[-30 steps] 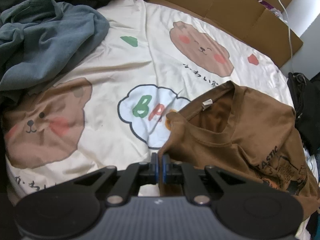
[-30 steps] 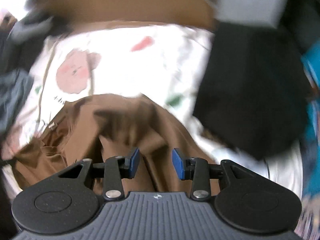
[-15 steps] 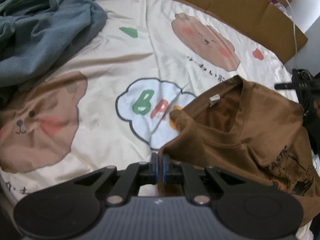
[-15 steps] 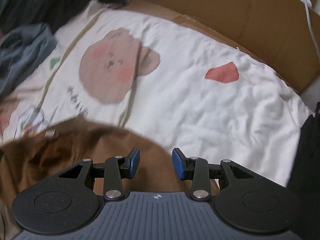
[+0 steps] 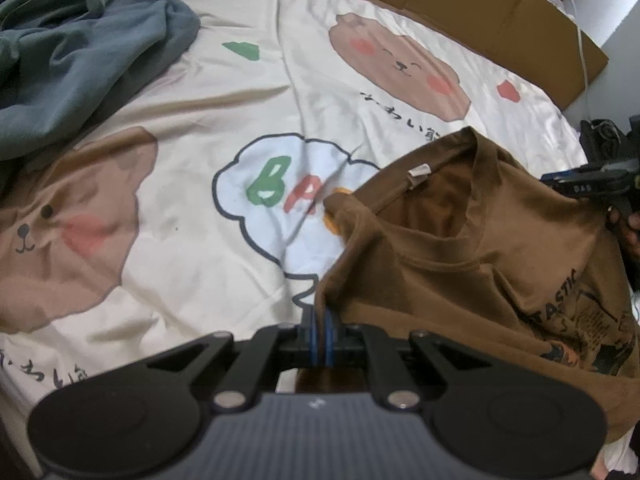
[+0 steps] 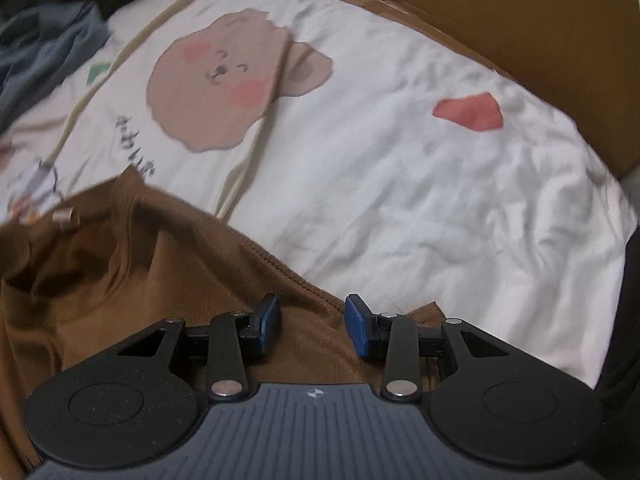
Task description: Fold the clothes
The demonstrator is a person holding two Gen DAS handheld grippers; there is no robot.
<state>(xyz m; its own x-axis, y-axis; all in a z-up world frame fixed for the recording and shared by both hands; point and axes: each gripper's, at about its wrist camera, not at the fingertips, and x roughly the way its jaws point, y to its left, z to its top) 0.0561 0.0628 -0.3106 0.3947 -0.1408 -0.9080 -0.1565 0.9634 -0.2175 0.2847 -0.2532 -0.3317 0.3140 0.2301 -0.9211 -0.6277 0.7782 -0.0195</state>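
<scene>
Between the clamped left tongs [image 5: 322, 330], brown shirt [image 5: 460, 248]; right tongs [image 6: 312, 322] gape above it.

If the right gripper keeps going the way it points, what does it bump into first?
Most likely the brown cotton T-shirt: the open right gripper hangs over its hemmed edge, with the cream bear-print bedsheet just beyond. Depth is hard to judge.

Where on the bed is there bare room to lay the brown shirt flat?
Bare sheet runs between the grey-blue garment and the brown shirt. More lies past the shirt's hem, up to the cardboard and the red patch. Crowded: the garment pile far left and dark items at the right edge.
</scene>
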